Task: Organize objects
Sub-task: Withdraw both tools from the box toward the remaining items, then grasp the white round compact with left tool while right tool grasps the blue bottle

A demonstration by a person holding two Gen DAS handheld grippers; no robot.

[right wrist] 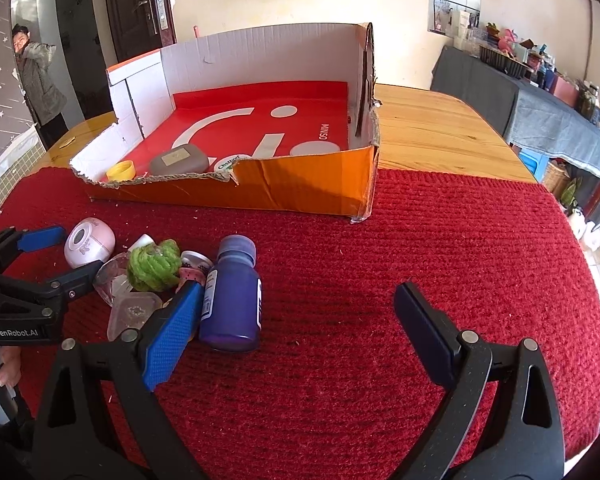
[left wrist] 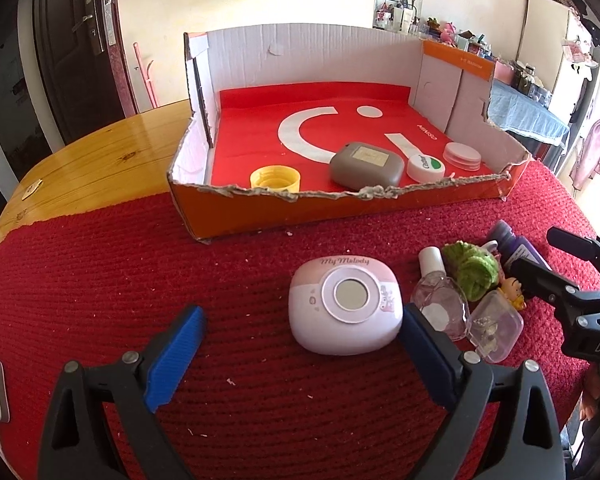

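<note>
Pink and rounded, a My Melody case [left wrist: 345, 307] lay on the red knitted cloth [left wrist: 100, 280], between the wide-apart fingers of the left gripper [left wrist: 300, 354], its right pad touching the case's edge. Beside it clustered a green yarn ball [left wrist: 473, 269], a purple bottle [right wrist: 232, 300] and a clear plastic box [left wrist: 495, 330]. Nearby, the right gripper [right wrist: 298, 320] hung spread and empty. Beyond stood the torn orange cardboard box [left wrist: 340, 208].
</note>
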